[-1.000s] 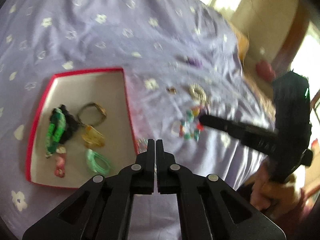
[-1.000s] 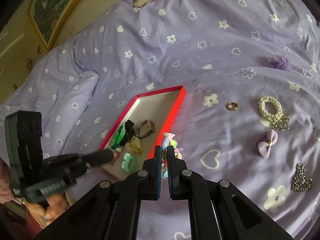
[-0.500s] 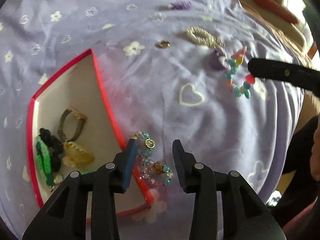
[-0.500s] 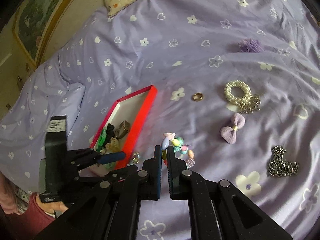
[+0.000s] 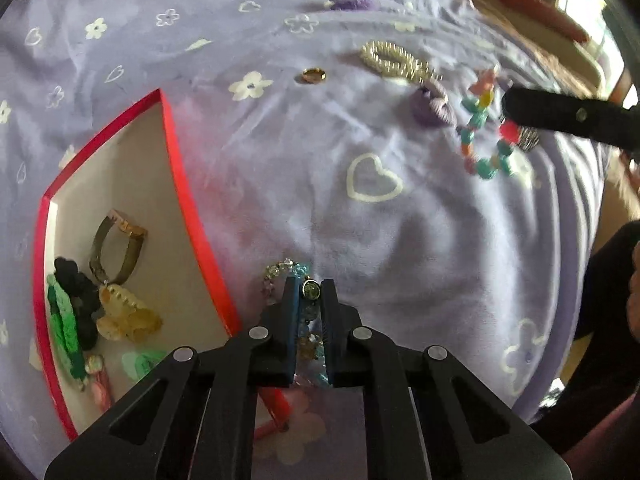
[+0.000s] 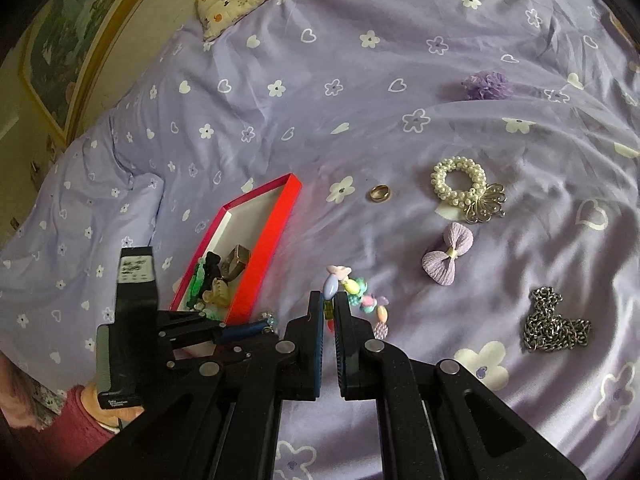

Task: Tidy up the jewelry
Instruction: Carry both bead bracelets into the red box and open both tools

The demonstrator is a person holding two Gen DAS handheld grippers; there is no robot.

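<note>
Left gripper (image 5: pixel 307 286): jaws have just been closing and are now clamped on the clear-bead bracelet (image 5: pixel 310 290), which lies on the bedspread (image 5: pixel 372 232) just outside the near edge of the red tray (image 5: pixel 188 208). Right gripper (image 6: pixel 328 300): jaws together on the pastel-bead bracelet (image 6: pixel 362 300), which hangs clear of the cloth. The tray already holds a watch-like band (image 5: pixel 116 246), a black and green hair tie (image 5: pixel 70 312) and an amber claw clip (image 5: pixel 128 316).

Risks, as judged from this view. The left grip appears to catch only one or two beads; the elastic loop may slip free on lifting, or snag the tray's rim, which it lies against. The dangling pastel loop may swing and drop short of the tray. The two grippers converge on one small tray and may collide.

Obscured detail. The nearer half of the clear-bead bracelet is hidden beneath the left fingers, so the depth of the grip cannot be told. The tray's near corner is cut off by the gripper body. Still loose on the cloth: a ring (image 6: pixel 379 193), a pearl bracelet (image 6: pixel 458 184), a lilac bow (image 6: pixel 448 260), a chain (image 6: pixel 554 326) and a purple pompom (image 6: pixel 488 84).
</note>
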